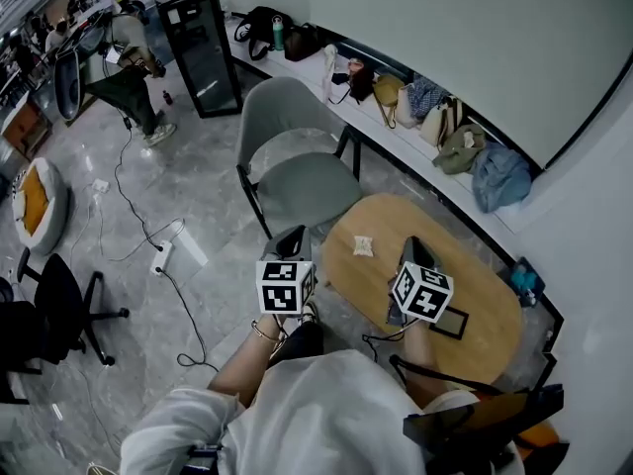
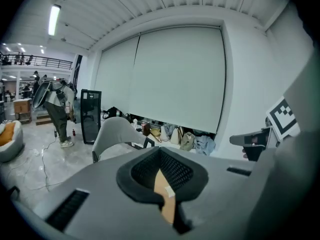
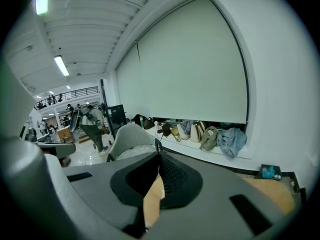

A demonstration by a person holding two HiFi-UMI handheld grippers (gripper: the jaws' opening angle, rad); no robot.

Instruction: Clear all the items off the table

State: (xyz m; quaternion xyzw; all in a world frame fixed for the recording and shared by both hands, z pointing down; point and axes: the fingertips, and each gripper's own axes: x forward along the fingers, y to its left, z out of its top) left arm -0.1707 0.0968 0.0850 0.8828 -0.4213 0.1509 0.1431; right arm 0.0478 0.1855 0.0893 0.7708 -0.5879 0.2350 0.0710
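Observation:
An oval wooden table (image 1: 485, 295) stands in front of me. On it lie a small crumpled pale scrap (image 1: 363, 246) near its far left end and a flat dark-framed square (image 1: 450, 322) near the front. My left gripper (image 1: 291, 236) hovers shut and empty just off the table's left edge. My right gripper (image 1: 413, 248) hangs shut over the table's middle, between the two items, with nothing in it. In the left gripper view the left gripper (image 2: 161, 150) has its pads together, with tabletop showing under them. In the right gripper view the right gripper (image 3: 159, 154) looks the same.
A grey chair (image 1: 297, 166) stands at the table's far end. Bags (image 1: 445, 127) line a low ledge along the wall. A black cabinet (image 1: 203, 47), floor cables (image 1: 158, 255), a black office chair (image 1: 59, 305) and a standing person (image 1: 129, 67) are to the left.

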